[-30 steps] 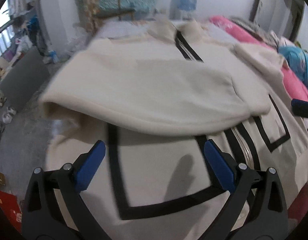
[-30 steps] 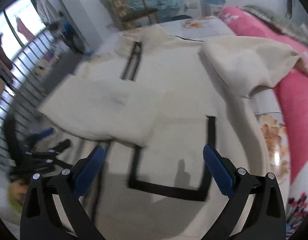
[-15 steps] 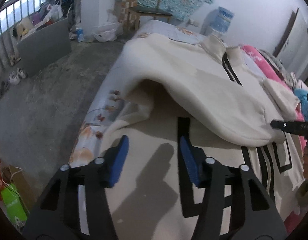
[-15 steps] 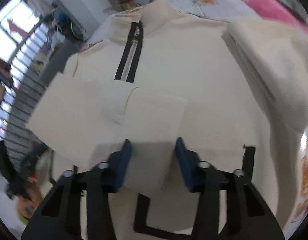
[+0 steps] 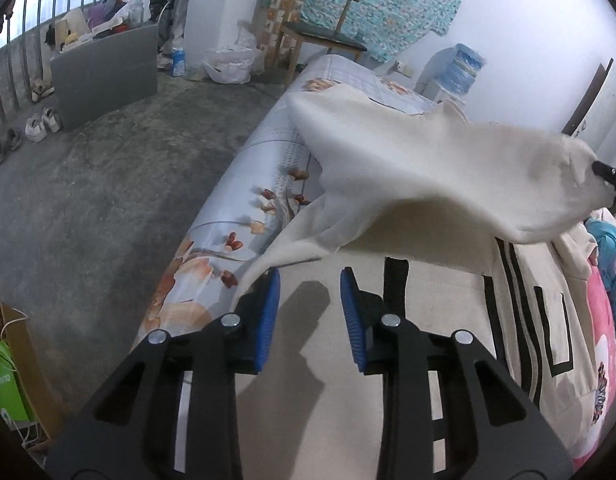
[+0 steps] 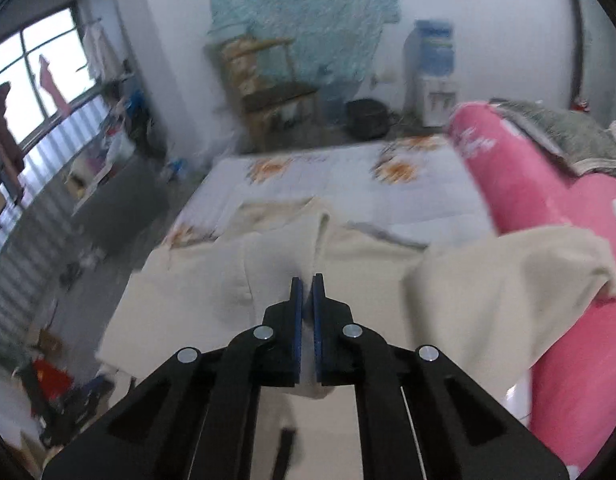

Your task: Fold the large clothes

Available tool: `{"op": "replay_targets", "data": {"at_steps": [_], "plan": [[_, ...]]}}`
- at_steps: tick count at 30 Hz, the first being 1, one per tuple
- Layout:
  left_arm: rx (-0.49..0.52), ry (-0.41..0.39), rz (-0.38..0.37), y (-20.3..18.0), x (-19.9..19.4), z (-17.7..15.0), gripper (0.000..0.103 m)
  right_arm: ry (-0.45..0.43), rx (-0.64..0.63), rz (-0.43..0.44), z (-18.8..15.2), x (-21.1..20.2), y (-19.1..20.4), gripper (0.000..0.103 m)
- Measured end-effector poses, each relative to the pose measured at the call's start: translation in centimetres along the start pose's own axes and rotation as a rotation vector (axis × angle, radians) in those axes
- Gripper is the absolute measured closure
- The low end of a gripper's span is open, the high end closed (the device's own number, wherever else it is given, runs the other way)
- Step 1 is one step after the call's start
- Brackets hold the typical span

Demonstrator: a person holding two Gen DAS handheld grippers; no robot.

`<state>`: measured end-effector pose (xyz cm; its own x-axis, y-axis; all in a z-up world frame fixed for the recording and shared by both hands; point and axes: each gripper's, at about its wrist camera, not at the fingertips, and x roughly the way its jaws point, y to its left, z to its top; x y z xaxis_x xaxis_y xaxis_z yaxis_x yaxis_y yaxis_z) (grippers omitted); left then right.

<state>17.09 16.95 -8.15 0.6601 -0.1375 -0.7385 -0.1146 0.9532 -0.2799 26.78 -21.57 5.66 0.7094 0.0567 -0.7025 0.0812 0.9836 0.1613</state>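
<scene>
A cream zip-up jacket [image 5: 448, 360] with black trim lies spread on the floral-sheeted bed [image 5: 243, 184]. The left gripper [image 5: 310, 312] hovers over the jacket's lower body near the bed's edge, its blue-padded jaws partly apart and closing, with no cloth pinched between them. The right gripper [image 6: 306, 312] has its jaws pressed together on a fold of the cream sleeve [image 5: 428, 168], which hangs lifted above the jacket's body. A pink quilt [image 6: 548, 208] lies just beside the jacket.
</scene>
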Motion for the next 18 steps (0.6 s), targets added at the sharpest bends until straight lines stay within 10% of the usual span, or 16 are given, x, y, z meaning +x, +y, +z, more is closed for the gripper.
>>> {"op": "replay_targets", "data": {"at_steps": [11,18], "plan": [[-0.003,-0.003,0.009,0.0,0.1,0.3,0.073,0.172,0.178,0.106,-2.7,6.5,-6.2,0.097],[-0.003,-0.003,0.009,0.0,0.1,0.2,0.073,0.223,0.289,0.042,-5.2,7.5,-10.5,0.069]]}}
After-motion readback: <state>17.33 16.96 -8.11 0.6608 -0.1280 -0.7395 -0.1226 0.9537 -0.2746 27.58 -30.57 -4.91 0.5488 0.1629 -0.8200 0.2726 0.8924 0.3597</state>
